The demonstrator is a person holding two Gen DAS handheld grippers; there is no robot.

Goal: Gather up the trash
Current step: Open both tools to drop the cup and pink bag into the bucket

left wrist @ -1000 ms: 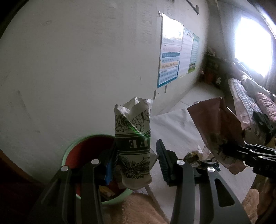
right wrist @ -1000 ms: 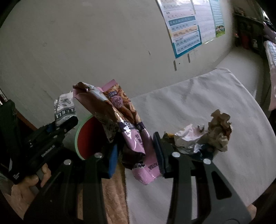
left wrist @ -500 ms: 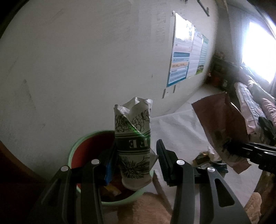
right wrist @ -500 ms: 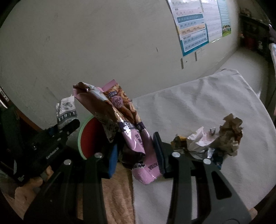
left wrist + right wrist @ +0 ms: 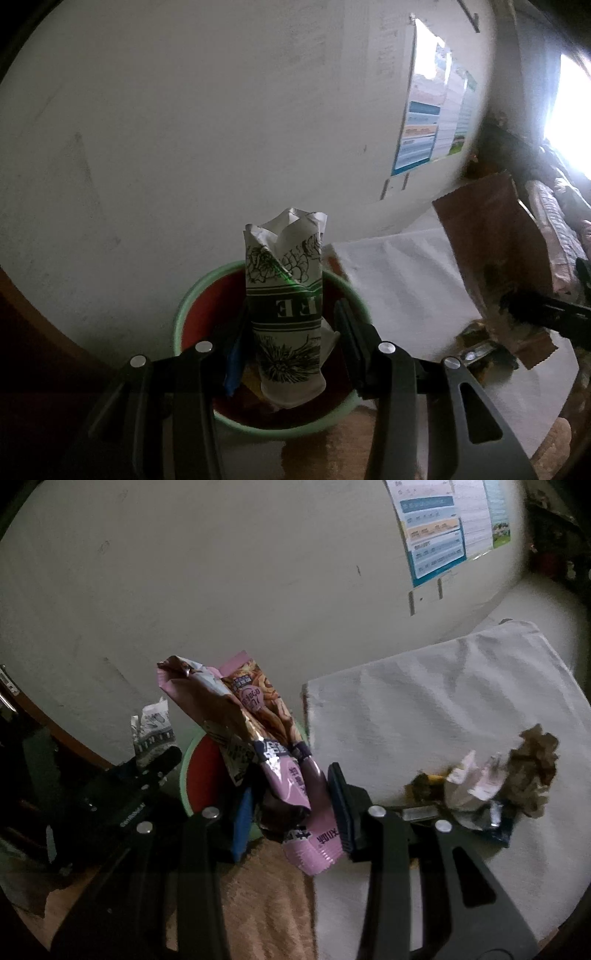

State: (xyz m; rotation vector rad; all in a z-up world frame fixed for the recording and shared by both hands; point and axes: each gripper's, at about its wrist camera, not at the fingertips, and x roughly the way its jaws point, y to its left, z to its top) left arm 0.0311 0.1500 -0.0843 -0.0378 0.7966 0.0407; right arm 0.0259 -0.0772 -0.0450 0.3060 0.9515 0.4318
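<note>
Item, lower centre: our left gripper [image 5: 291, 334] clamps a crumpled paper cup [image 5: 286, 314] over the green bin [image 5: 188, 306] for dropping; our right gripper [image 5: 291, 808] clamps a pink snack bag [image 5: 266, 753], awaiting the same bin.

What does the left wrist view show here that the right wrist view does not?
Only the left wrist view shows the inside of the green bin, with scraps at its bottom, and the bright window.

Only the right wrist view shows the snack bag's printed pink front and the crumpled brown paper in the pile on the white cloth.

Both show the crushed paper cup in the left gripper, the bag in the right gripper, and the wall posters.
</note>
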